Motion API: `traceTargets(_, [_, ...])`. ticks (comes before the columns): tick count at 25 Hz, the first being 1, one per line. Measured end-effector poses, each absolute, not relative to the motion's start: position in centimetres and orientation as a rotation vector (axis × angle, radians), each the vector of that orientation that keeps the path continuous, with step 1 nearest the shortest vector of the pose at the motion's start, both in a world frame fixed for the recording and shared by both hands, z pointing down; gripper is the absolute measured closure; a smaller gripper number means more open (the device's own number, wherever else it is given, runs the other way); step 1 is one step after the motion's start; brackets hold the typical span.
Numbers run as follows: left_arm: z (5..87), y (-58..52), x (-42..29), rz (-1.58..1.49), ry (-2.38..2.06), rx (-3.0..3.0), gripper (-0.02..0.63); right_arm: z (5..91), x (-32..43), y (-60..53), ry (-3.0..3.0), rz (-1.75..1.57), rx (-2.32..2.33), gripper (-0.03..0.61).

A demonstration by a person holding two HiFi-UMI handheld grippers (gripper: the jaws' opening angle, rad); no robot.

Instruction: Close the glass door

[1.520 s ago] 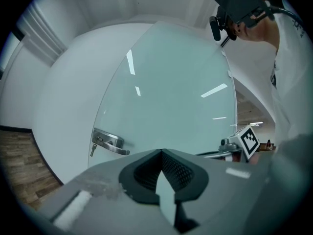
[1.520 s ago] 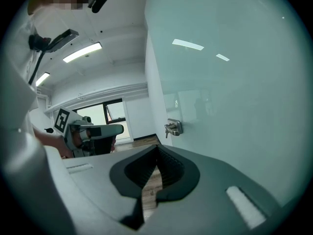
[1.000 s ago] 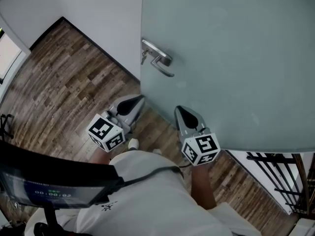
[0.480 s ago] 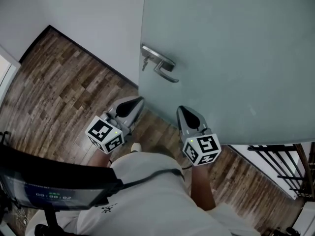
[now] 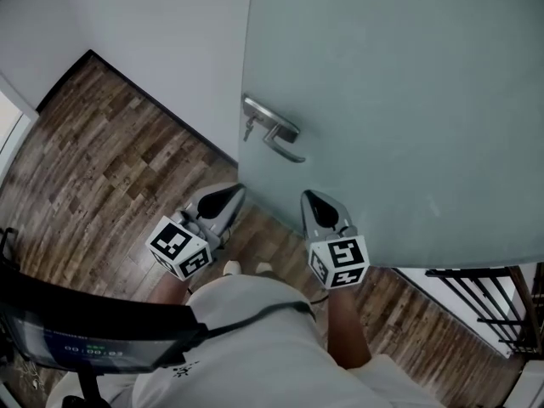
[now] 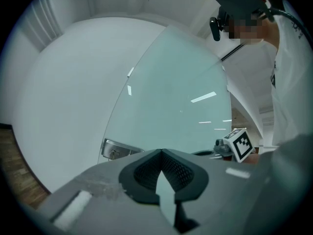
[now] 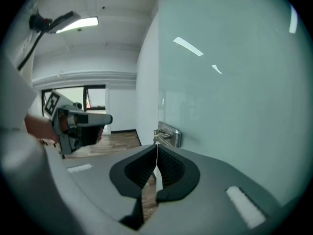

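Head view: glass door (image 5: 391,100) near right gripper (image 5: 313,199)

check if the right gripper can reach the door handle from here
Probably yes: the right gripper, jaws shut and empty, points at the door handle on the glass door, with nothing between them.

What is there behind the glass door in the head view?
The glass door is frosted, so what stands directly behind it cannot be seen. Below its lower edge, at the right, black railing bars and wooden floor show.
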State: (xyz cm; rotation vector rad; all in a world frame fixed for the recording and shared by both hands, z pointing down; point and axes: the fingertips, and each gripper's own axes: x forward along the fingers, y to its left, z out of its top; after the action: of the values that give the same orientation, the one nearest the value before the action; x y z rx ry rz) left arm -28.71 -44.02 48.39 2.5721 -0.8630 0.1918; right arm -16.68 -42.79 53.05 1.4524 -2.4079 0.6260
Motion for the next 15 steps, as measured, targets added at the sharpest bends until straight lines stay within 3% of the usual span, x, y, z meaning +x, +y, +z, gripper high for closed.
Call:
traceTargets(6, [47.2,-43.7,-27.7,0.188,-0.896,2.588,0.607,54.9,-16.6,-46.0,-2.318,0.373,1.271,0.535])
traceTargets(13, [47.5,-42.8,-27.6,0.213,-0.946,2.575,0.607,58.6,-17.7,-48.7,-2.24,0.2,1.073,0.382])
traceTargets(15, [47.3,-42.9,-27.6,0.213,-0.964,2.571,0.607,59.3,-17.7,-49.4,-2.212,0.163,1.033,0.37])
